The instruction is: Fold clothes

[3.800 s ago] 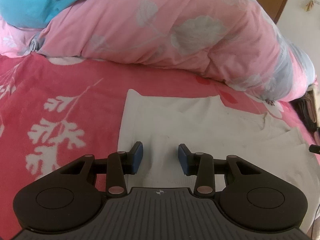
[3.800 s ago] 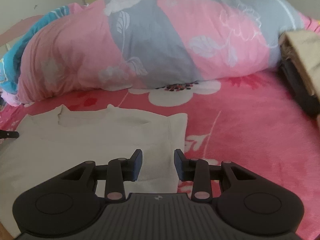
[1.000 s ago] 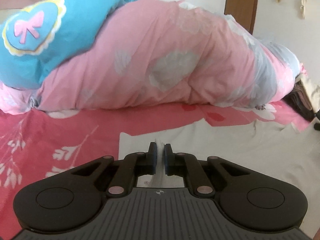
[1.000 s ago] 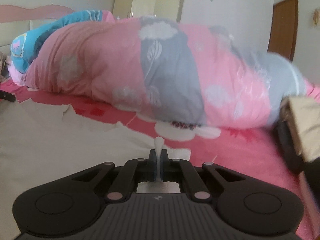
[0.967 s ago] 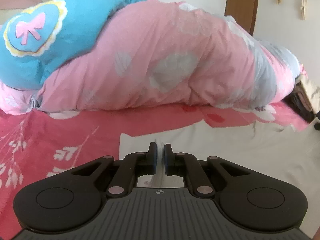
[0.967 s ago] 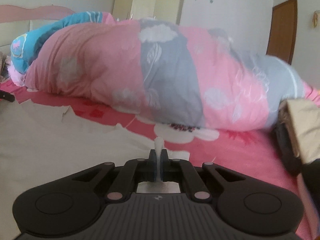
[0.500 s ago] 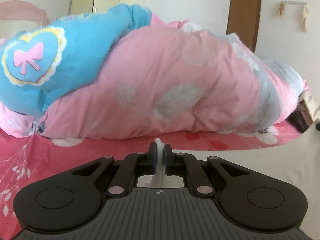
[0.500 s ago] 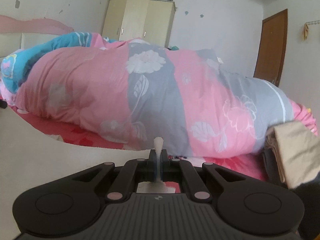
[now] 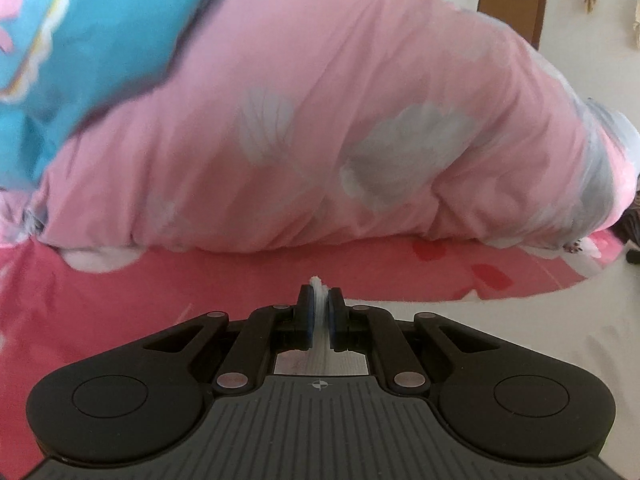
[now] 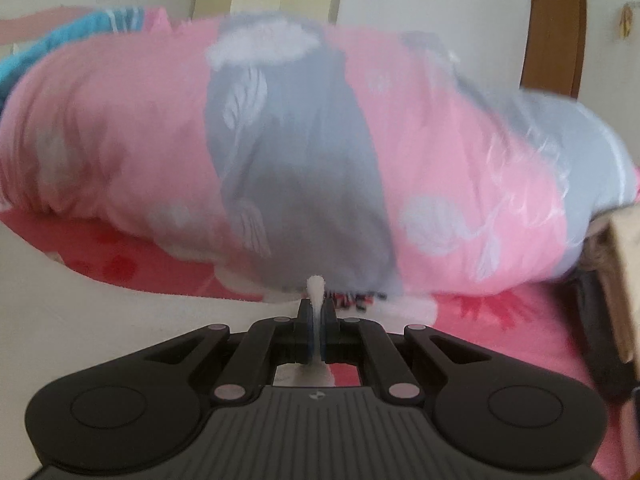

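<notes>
Both tongs, left [image 9: 319, 300] and right [image 10: 316, 310], pinch the white garment's [image 9: 520, 332] edge above the red bedsheet [image 9: 120, 300].

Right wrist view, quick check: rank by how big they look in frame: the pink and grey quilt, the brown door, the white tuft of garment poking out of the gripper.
1. Pink and grey quilt: fills most of the frame.
2. Brown door: a modest strip at upper right, far off, so its true size is unsure.
3. White garment tuft, pinched in the right gripper: smallest, despite being nearest.
</notes>
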The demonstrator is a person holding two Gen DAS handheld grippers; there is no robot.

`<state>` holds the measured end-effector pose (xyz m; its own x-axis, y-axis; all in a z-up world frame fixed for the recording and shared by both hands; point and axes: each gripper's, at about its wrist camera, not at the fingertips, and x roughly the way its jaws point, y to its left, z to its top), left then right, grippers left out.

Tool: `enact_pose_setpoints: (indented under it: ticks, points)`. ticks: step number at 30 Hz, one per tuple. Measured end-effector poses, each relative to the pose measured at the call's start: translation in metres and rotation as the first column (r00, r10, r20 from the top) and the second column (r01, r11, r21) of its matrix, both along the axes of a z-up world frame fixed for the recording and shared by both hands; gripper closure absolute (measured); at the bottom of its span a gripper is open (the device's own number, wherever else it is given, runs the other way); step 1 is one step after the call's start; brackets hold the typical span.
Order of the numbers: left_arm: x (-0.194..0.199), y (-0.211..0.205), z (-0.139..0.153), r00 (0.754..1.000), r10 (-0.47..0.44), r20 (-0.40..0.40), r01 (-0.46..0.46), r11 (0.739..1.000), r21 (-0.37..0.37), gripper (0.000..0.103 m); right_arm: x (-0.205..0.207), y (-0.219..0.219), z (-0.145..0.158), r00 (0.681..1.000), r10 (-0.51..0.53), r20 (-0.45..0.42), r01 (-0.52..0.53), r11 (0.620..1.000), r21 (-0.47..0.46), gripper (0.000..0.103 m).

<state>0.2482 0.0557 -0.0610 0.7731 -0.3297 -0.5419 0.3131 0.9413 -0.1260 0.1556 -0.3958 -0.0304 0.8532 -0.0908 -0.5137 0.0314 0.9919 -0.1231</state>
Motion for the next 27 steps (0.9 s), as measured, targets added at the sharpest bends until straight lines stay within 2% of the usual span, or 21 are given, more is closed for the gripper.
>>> enact_pose_setpoints:
  ticks: [2, 6, 10, 14, 17, 20, 23, 25, 27]
  points:
    - [0.003, -0.002, 0.001, 1.0, -0.007, 0.008, 0.007, 1.0, -0.002, 0.098, 0.005, -0.005, -0.007, 1.0, -0.009, -0.017, 0.009, 1.0, 0.02, 0.101]
    - [0.007, -0.005, 0.006, 0.999, -0.023, 0.035, 0.023, 1.0, 0.0, 0.098, 0.003, -0.01, -0.003, 1.0, -0.016, 0.008, 0.015, 0.999, 0.036, 0.101]
    - [0.016, -0.007, -0.005, 1.0, -0.02, -0.005, 0.02, 1.0, 0.007, 0.098, 0.011, -0.013, -0.009, 1.0, -0.017, -0.017, 0.017, 0.999, 0.038, 0.101]
    - [0.017, -0.008, -0.006, 1.0, -0.022, -0.016, 0.023, 1.0, 0.015, 0.098, 0.016, -0.02, -0.013, 0.999, -0.023, -0.037, 0.026, 0.996, 0.084, 0.101]
    - [0.025, -0.007, -0.011, 0.998, -0.021, -0.062, 0.023, 1.0, 0.018, 0.097, 0.017, -0.023, -0.018, 0.998, -0.026, -0.054, 0.031, 0.995, 0.099, 0.101]
    - [0.034, -0.007, -0.016, 0.992, -0.031, -0.124, 0.033, 0.999, 0.015, 0.094, 0.025, -0.03, -0.03, 0.993, -0.029, -0.117, 0.048, 0.987, 0.157, 0.1]
    - [0.034, -0.004, -0.01, 0.991, -0.011, -0.135, 0.013, 1.0, 0.02, 0.082, 0.03, -0.039, -0.033, 0.986, -0.049, -0.162, 0.085, 0.97, 0.226, 0.092]
    - [0.03, 0.001, 0.0, 0.993, 0.016, -0.113, -0.014, 1.0, 0.019, 0.067, 0.024, -0.05, -0.027, 0.985, -0.077, -0.154, 0.119, 0.951, 0.286, 0.073]
    - [0.021, 0.009, 0.013, 0.996, 0.049, -0.077, -0.048, 0.999, 0.015, 0.059, 0.012, -0.063, -0.018, 0.985, -0.109, -0.135, 0.149, 0.929, 0.34, 0.068]
